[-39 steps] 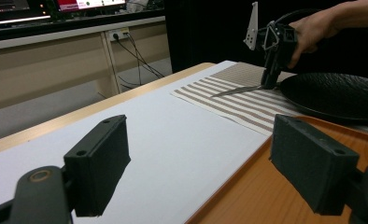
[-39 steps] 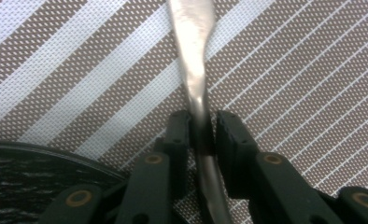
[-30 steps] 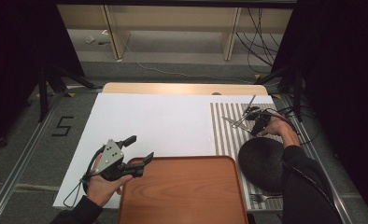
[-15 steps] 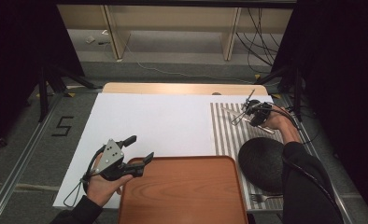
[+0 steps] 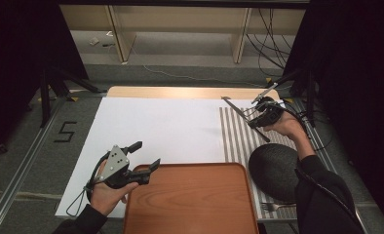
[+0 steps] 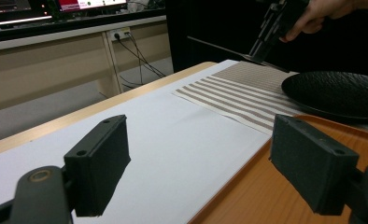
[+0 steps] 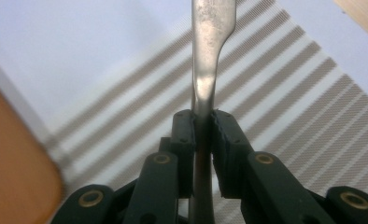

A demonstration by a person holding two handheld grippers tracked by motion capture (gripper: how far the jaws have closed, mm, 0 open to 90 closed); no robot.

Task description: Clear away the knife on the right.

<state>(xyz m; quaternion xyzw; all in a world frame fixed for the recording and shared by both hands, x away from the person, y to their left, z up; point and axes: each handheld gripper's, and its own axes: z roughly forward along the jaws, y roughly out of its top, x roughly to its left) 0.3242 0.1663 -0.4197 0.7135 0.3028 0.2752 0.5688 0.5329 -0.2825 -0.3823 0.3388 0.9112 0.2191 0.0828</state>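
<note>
1. My left hand-held gripper [image 5: 140, 155] sits at the near-left corner of the wooden tray [image 5: 190, 200], jaws wide apart with nothing between them — it has no part in the work yet, as I read it.
2. The tray is bare, so nothing is set on it.
3. The black plate [image 5: 273, 170] lies on the striped placemat [image 5: 239, 131], just right of the tray, and a fork [image 5: 278, 207] lies at the mat's near edge.
4. My right hand-held gripper [image 7: 203, 122] is clamped on the handle of a table knife [image 7: 205, 51], held in the air above the mat's far end.
5. I judge the pick-up done — carrying and laying the knife down is left.
</note>
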